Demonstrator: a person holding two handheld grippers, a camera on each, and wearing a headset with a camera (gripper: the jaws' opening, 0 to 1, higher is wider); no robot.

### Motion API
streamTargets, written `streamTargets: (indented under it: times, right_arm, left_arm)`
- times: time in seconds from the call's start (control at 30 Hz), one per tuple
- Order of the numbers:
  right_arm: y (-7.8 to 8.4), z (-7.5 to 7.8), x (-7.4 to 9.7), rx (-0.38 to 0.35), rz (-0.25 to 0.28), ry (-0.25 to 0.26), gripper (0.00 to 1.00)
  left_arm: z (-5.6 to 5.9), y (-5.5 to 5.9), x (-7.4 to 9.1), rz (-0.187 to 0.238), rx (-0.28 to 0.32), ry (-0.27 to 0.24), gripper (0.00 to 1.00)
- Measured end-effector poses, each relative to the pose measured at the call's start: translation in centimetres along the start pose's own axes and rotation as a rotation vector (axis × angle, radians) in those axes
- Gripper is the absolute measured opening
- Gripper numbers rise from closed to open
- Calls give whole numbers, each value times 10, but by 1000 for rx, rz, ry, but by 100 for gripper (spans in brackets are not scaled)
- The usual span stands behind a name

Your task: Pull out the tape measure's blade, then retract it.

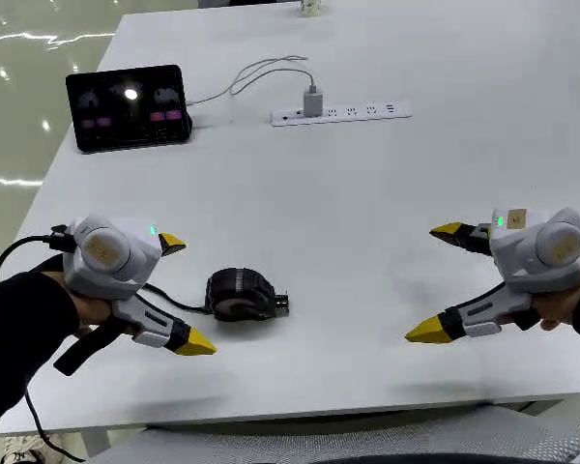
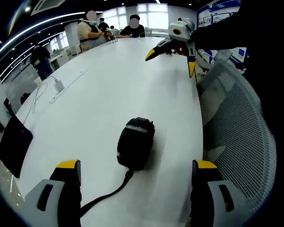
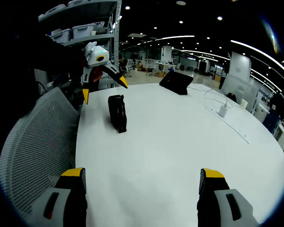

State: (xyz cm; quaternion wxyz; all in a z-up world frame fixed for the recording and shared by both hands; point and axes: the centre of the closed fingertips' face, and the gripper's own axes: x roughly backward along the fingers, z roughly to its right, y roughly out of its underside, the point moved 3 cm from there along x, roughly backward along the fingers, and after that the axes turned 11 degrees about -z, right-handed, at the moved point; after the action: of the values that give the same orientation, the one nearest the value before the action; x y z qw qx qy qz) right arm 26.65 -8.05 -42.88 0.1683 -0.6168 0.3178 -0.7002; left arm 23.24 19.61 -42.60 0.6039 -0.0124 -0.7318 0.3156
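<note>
Nearest me, at the desk's edge, is the grey mesh back of a chair [image 2: 241,127]. Just beyond it I hold both tongs low over the white desk [image 1: 367,213], well apart, their yellow tips turned in toward each other. My left tongs [image 1: 186,292] are spread wide and have hold of nothing. My right tongs [image 1: 435,280] are spread just as wide and are also bare. The tape measure [image 1: 240,295] lies on the desk just beside my left tongs, in line with the gap between their tips but touched by neither. It is a dark, rounded case, with a short stub at its mouth pointing toward my right tongs. A black strap [image 1: 174,302] trails from the case back between the tips of my left tongs. The stretch of desk from the tape measure over to my right tongs is bare. Farther off, toward the middle of the desk, a white power strip [image 1: 340,113] lies flat with a charger [image 1: 312,100] plugged into it, and a thin white cable [image 1: 256,72] loops away from that. To its left, near the desk's left edge, sits a dark tablet [image 1: 129,106] with its screen lit. At the far end of the desk, in the left gripper view, people [image 2: 92,28] are seated.
</note>
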Motion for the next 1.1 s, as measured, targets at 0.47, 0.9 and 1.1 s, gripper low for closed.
streamTargets:
  times: [0.47, 0.9, 1.1]
  right_arm:
    - [-30, -10, -30, 77, 8, -58, 99]
    - [-56, -24, -46, 94, 34, -110, 99]
    - [-56, -22, -54, 86, 30, -122, 99]
  left_arm:
    - [-1, -15, -19, -46, -92, 11, 80]
    - [2, -24, -35, -93, -167, 40, 67]
    - [-2, -30, -42, -105, -180, 32, 59]
